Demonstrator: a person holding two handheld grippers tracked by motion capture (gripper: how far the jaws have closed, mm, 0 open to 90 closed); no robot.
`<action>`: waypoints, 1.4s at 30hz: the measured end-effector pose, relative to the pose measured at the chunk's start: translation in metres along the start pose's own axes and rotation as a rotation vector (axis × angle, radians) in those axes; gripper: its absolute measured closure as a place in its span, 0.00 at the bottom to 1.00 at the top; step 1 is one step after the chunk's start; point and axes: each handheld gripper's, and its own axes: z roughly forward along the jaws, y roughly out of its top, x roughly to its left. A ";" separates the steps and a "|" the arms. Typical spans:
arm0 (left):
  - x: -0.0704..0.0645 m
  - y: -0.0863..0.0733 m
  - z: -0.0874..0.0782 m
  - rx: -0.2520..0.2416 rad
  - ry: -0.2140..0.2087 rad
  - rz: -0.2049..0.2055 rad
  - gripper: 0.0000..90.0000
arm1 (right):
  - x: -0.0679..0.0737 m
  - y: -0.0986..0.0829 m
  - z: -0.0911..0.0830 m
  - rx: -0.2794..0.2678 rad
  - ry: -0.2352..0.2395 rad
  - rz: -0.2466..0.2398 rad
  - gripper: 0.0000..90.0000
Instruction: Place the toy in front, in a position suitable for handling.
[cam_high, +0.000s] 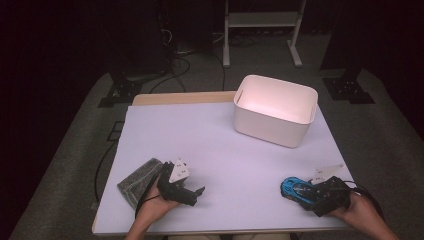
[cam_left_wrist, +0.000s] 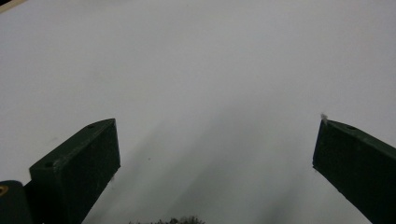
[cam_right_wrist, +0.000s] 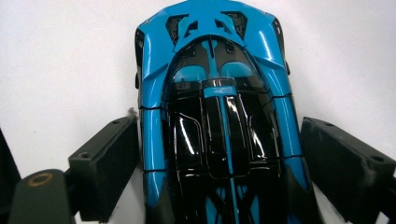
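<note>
A blue and black toy car (cam_high: 291, 189) rests on the white table (cam_high: 200, 135) at the front right. My right gripper (cam_high: 306, 193) is shut on it from behind. In the right gripper view the car (cam_right_wrist: 215, 107) lies lengthwise between the jaws, and both black pads (cam_right_wrist: 109, 163) press against its sides. A grey felt-like pad (cam_high: 136, 181) lies at the front left. Just to its right, my left gripper (cam_high: 197, 196) is open, its jaws pointing right across bare table. In the left gripper view its jaws (cam_left_wrist: 217, 140) stand wide apart with nothing between them.
A white rectangular bin (cam_high: 275, 110) stands open at the back right of the table. A fuzzy grey edge (cam_left_wrist: 168, 220) peeks in at the bottom of the left gripper view. Cables and a white stand's legs (cam_high: 262, 30) lie on the floor beyond the table.
</note>
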 end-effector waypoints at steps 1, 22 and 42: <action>0.000 0.000 0.000 0.000 0.000 0.000 0.00 | 0.000 0.000 0.000 0.001 -0.001 -0.001 0.14; 0.002 0.000 -0.002 -0.005 0.007 -0.005 0.00 | -0.002 0.003 -0.005 0.010 0.016 -0.016 0.27; 0.002 0.000 -0.003 -0.011 0.005 -0.009 0.00 | -0.004 0.000 -0.008 0.004 0.035 -0.026 0.28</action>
